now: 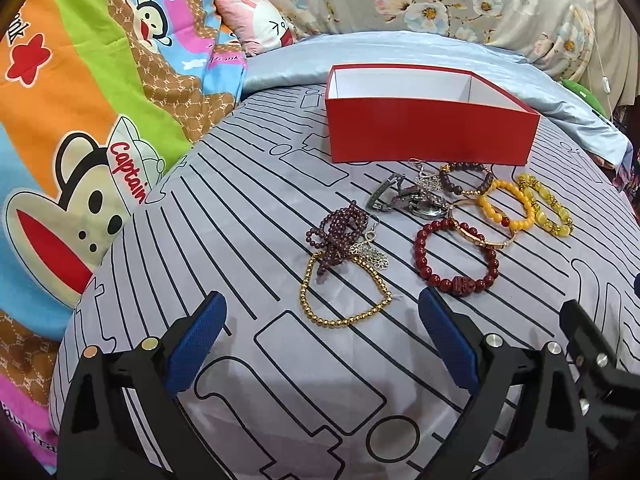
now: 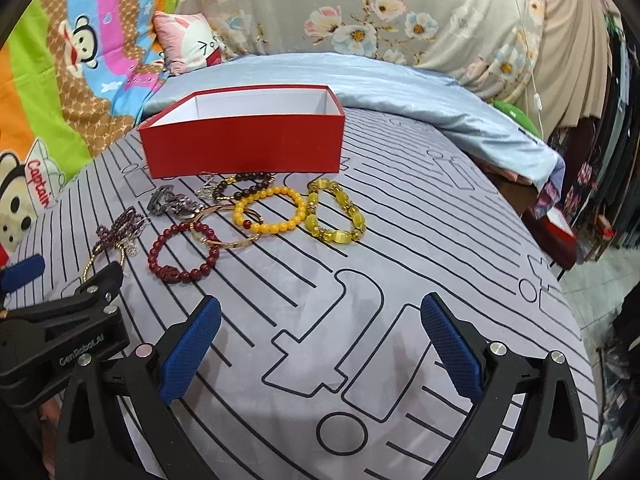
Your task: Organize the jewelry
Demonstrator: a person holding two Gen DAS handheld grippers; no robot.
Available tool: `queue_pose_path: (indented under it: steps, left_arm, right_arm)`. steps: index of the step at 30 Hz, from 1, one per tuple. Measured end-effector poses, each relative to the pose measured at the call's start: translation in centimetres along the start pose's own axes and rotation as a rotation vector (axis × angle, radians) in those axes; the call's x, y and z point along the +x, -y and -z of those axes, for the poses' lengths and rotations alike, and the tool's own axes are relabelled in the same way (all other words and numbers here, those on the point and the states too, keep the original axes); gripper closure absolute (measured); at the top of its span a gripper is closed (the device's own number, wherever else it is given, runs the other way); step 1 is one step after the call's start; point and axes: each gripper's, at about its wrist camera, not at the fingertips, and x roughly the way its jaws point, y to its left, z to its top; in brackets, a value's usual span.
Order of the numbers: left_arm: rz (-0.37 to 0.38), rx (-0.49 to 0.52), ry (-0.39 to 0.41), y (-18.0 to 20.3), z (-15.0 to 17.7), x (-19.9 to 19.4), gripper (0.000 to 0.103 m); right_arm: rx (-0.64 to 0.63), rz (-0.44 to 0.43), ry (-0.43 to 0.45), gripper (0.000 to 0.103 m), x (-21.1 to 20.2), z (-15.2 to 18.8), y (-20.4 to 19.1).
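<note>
Surface: a grey bedsheet (image 1: pixel 280 152) printed with black lines and outlined shapes is spread over a bed; a pale blue satin cover (image 2: pixel 400 84) is bunched along its far edge.
Surroundings: a bright cartoon-monkey quilt (image 1: pixel 80 100) is seen on the left, a grey floral fabric (image 2: pixel 400 8) behind, and a small pink cushion (image 1: pixel 260 20) between them.
Box: an open red box (image 1: pixel 428 128) with a white interior is set on the sheet towards the far side; no contents are seen in the visible part.
Jewelry: the pieces are laid on the sheet just in front of the box, outside it. A gold bead necklace (image 1: pixel 344 292) and purple beads (image 1: pixel 340 228) are overlapped on the left; a dark red bracelet (image 1: pixel 456 256), an orange bracelet (image 2: pixel 268 212), a yellow bracelet (image 2: pixel 336 212) and a brown bracelet (image 1: pixel 466 178) are grouped to the right.
Left gripper (image 1: pixel 322 344): held above the sheet near the gold necklace, jaws spread wide, nothing gripped.
Right gripper (image 2: pixel 320 344): held over bare sheet, jaws spread wide, nothing gripped.
</note>
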Motion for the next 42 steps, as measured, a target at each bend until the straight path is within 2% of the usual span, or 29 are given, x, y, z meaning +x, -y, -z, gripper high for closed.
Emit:
queue_pose_path:
  steps: [16,42]
  left_arm:
    - [0.007,-0.007,0.013,-0.2,0.1,-0.3,0.011]
    - [0.005,-0.007,0.012,-0.2,0.0,-0.2,0.011]
  right_arm:
    - [0.04,-0.03,-0.047,0.007,1.0,0.0,0.6]
    - [0.037,-0.029,-0.047,0.007,1.0,0.0,0.5]
